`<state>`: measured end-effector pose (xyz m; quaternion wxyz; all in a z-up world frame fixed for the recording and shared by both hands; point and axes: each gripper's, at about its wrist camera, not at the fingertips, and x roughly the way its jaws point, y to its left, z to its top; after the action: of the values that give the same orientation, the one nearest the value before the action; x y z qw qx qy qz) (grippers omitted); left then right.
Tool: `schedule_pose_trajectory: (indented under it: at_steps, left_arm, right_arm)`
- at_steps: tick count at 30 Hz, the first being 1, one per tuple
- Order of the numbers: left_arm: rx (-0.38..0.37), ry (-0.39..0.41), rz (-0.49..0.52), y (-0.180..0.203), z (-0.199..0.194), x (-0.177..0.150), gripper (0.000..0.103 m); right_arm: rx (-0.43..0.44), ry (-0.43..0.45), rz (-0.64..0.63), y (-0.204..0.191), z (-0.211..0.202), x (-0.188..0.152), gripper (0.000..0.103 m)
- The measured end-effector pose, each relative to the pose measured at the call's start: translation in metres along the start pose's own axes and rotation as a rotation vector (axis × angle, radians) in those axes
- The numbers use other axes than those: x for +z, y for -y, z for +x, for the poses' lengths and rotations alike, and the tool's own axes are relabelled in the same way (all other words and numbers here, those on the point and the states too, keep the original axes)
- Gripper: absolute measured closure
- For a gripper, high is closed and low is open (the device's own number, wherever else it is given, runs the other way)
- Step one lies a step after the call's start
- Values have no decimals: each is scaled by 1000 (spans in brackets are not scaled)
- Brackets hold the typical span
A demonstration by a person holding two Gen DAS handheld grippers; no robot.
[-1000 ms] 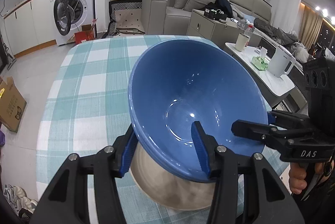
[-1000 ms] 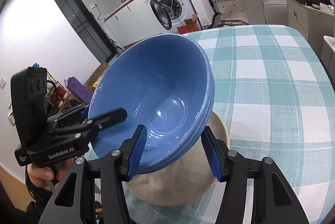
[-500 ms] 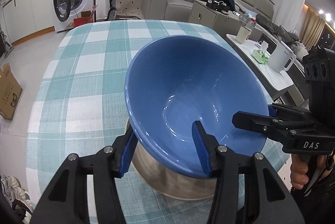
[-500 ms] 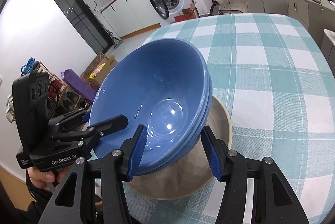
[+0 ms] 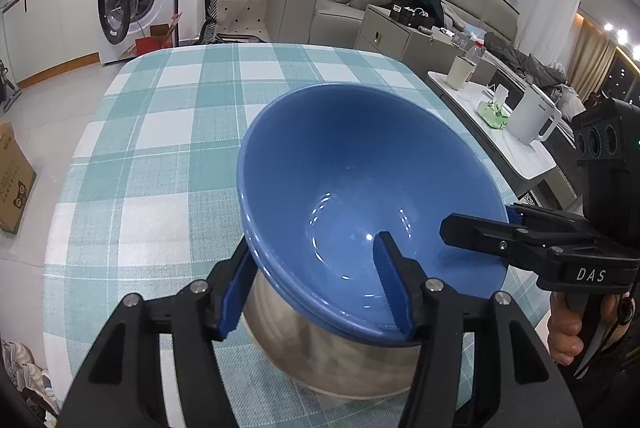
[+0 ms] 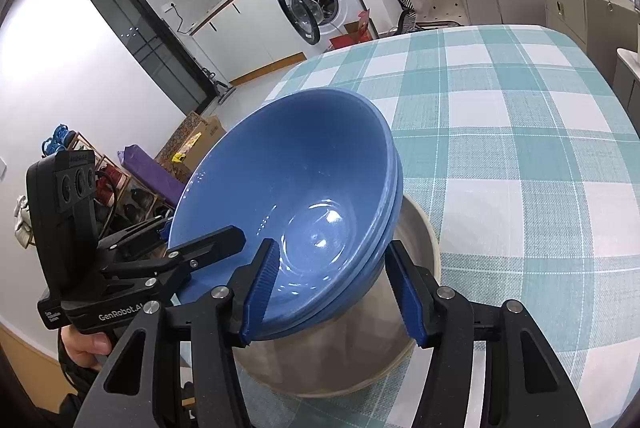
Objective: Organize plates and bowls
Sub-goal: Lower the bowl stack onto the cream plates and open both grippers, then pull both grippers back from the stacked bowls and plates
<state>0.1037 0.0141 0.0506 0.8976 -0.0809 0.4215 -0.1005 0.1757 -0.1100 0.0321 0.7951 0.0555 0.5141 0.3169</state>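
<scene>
Left gripper [image 5: 316, 278], right gripper [image 6: 332, 286]: fingers part-open, clamping blue bowls [image 5: 360, 196] rim.

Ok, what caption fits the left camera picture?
Two tongs hold stacked blue bowls over a beige bowl on the checkered table.

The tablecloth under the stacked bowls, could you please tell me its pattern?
A teal-and-white check on the woven tablecloth, clearest in the right wrist view.
</scene>
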Motion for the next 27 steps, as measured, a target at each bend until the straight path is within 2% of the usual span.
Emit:
schedule_pose_trajectory:
  at_steps: [11,13,15,16,17,18,20,23,25,27]
  left_arm:
    - [1,23,13,-3,3,3,41]
    - [6,33,22,-2,0,2,38]
    - [15,45,36,-1,-3,0,37]
    - [18,49,39,-1,-5,0,34]
    - [19,54,41,-1,-7,-1,31]
    - [22,68,41,-1,-11,-2,22]
    - [21,98,60,0,-19,-4,17]
    - [45,130,95,3,-30,-8,15]
    - [74,152,108,4,-36,-12,5]
    - [105,187,119,4,-42,-16,1]
  right_arm:
    - [3,26,4,4,5,3,45]
    - [1,36,-10,2,3,3,44]
    - [3,52,-19,2,0,4,36]
    - [-2,63,-28,0,-2,4,28]
    - [-9,75,-43,-1,-5,4,21]
    - [-16,87,-56,-3,-8,4,19]
    - [-26,98,-81,-5,-11,3,10]
    - [-24,113,-97,-5,-15,1,5]
    - [-19,120,-107,-5,-17,-2,4]
    - [-24,122,-122,-6,-19,-5,4]
